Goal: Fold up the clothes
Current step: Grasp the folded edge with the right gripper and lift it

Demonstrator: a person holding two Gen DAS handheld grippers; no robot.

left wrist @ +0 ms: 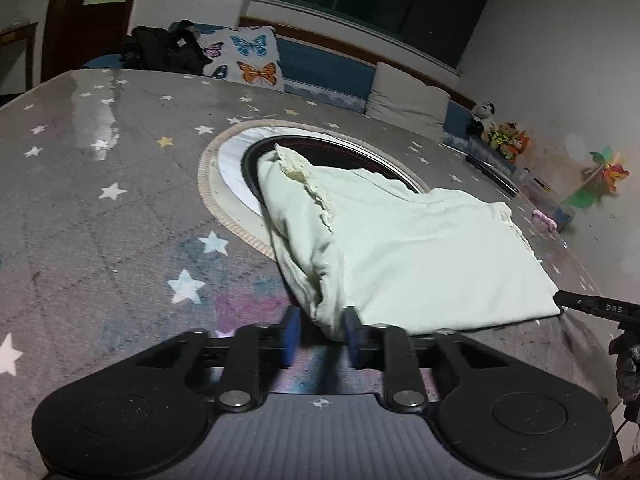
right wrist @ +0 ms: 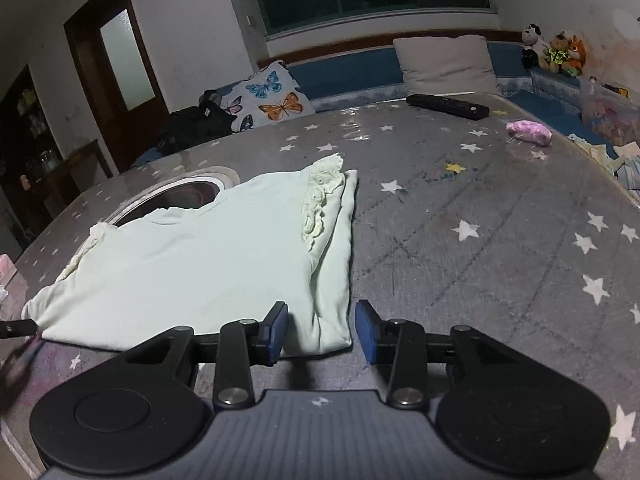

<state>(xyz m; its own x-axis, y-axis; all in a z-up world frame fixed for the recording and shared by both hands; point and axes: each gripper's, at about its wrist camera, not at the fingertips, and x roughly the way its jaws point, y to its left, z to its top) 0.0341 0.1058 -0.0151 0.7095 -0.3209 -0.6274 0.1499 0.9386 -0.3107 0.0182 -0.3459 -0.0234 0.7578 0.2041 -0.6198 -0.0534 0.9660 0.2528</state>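
A pale green top (left wrist: 400,240) with frilled sleeves lies flat on the grey star-patterned table cover (left wrist: 100,220), its sides folded inward. Its far end overlaps a round inset (left wrist: 224,168) in the table. My left gripper (left wrist: 322,334) stands at the near left hem corner, whose bunched cloth sits between the blue pads, with a small gap at the left pad. In the right wrist view the top (right wrist: 200,256) spreads to the left. There my right gripper (right wrist: 322,332) is open around the folded right hem corner, its right pad clear of the cloth.
A black remote (right wrist: 448,106) and a pink bundle (right wrist: 528,132) lie at the table's far right. Beyond the table are a butterfly cushion (right wrist: 272,98), a grey pillow (right wrist: 444,62), plush toys (right wrist: 556,52) and a black bag (right wrist: 196,124).
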